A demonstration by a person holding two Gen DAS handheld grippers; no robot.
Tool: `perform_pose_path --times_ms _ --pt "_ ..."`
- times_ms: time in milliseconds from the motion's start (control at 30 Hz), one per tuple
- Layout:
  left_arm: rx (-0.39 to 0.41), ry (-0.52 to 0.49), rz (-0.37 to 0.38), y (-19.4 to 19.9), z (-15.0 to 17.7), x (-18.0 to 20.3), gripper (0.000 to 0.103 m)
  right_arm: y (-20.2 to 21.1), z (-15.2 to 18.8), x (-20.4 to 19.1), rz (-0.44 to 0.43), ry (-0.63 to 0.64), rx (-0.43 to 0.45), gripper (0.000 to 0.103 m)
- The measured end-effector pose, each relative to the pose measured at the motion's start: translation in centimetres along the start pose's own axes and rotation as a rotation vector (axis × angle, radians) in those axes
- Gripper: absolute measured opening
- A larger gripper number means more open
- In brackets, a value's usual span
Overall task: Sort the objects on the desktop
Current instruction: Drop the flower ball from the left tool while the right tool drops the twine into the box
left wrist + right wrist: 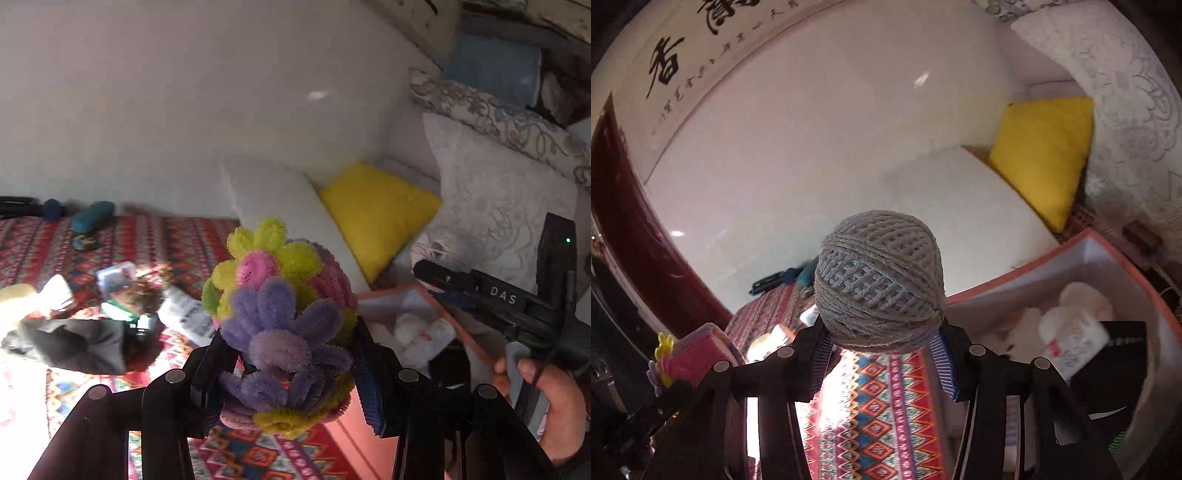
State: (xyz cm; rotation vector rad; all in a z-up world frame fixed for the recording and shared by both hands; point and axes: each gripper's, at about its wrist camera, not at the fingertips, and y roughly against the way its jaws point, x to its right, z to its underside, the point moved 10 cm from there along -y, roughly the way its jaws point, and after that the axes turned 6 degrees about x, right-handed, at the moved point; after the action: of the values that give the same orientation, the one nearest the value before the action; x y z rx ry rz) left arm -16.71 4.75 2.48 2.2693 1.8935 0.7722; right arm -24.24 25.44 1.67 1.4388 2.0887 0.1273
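Carrying: both grippers are holding loads in the air above the patterned cloth (879,413), near the orange-rimmed box (1086,240).
Left load: the left gripper (291,365) is pinching a bunch of pipe-cleaner flowers (280,317), its jaws pressed into the fuzzy sides low on the bunch.
Right load: the right gripper (882,343) is clamping a ball of twine (879,280), its jaws closed on the lower part of the ball.
Risk, twine: the ball is round and gripped below its middle, so it is likely to roll up and out of the jaws if the gripper tips or jolts.
Risk, flowers: the bunch is soft and squashy; the petals are giving under pressure, so it could slide out or get crushed.
Risk, crowding: the box already holds white rolls (1075,328) and a dark item, so a drop from height may bounce off them or land on the rim.
Risk, collision: in the left view the right gripper is just beside the flowers, so the two tools could knock together over the box.
Pose, left: pointing forward and slightly up, over the cloth at the box's near-left edge.
Pose, right: a hand (554,398) is wrapping the handle, tool angled toward the box.
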Motion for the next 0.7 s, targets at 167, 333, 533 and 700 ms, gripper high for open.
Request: perform_pose_path --times_ms 167,333,533,700 --pt "-0.088 -0.031 0.095 -6.8 1.4 7.7 0.051 0.1 -2.3 5.9 0.109 -0.039 0.031 0.051" --pt "-0.143 -0.068 0.1 -13.2 2.1 11.6 0.059 -1.3 -3.3 9.9 0.215 -0.037 0.023 0.062" --pt "-0.129 -0.063 0.04 -15.4 1.6 11.6 0.091 -1.8 -3.6 12.4 0.271 -0.03 0.049 0.097" --pt "-0.122 -0.073 -0.027 -13.1 1.6 8.1 0.093 -2.8 -3.0 10.7 0.24 -0.012 0.032 0.097"
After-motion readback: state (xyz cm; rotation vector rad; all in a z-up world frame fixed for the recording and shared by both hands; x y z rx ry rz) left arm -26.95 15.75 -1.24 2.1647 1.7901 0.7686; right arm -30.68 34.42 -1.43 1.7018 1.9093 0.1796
